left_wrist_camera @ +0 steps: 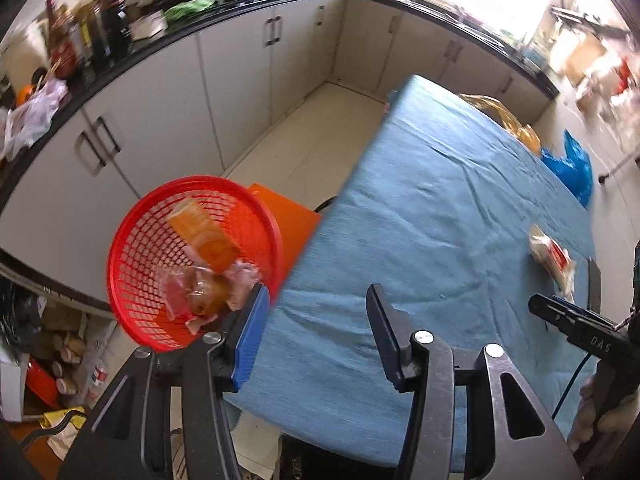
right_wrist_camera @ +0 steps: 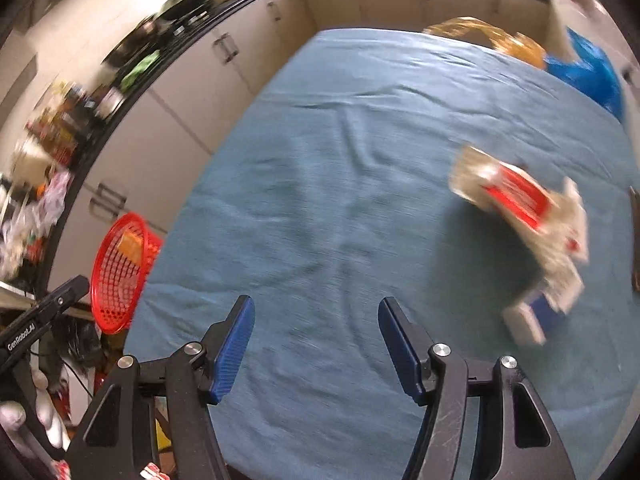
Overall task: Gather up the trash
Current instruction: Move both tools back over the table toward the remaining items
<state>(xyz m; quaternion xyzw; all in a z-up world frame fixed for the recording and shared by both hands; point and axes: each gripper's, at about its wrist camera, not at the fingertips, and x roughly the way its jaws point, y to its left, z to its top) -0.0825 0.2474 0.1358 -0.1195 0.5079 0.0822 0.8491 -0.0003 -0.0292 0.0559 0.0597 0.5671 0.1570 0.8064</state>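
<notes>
A red mesh basket point(left_wrist_camera: 132, 256) stands beside the table's left edge and holds an orange wrapper point(left_wrist_camera: 204, 236) and several crumpled wrappers point(left_wrist_camera: 200, 292). It also shows in the right wrist view point(right_wrist_camera: 116, 280). My left gripper point(left_wrist_camera: 316, 300) is open and empty over the table's left edge, just right of the basket. A white and red wrapper point(right_wrist_camera: 520, 208) lies on the blue tablecloth point(right_wrist_camera: 340, 184); it also shows in the left wrist view point(left_wrist_camera: 554, 258). My right gripper point(right_wrist_camera: 316, 316) is open and empty, left of and nearer than that wrapper.
Kitchen cabinets point(left_wrist_camera: 168, 120) and a black counter with bottles point(left_wrist_camera: 88, 28) run along the left. An orange stool point(left_wrist_camera: 288, 220) stands under the basket. A yellow bag point(right_wrist_camera: 500, 40) and a blue bag point(right_wrist_camera: 588, 72) sit at the table's far right corner.
</notes>
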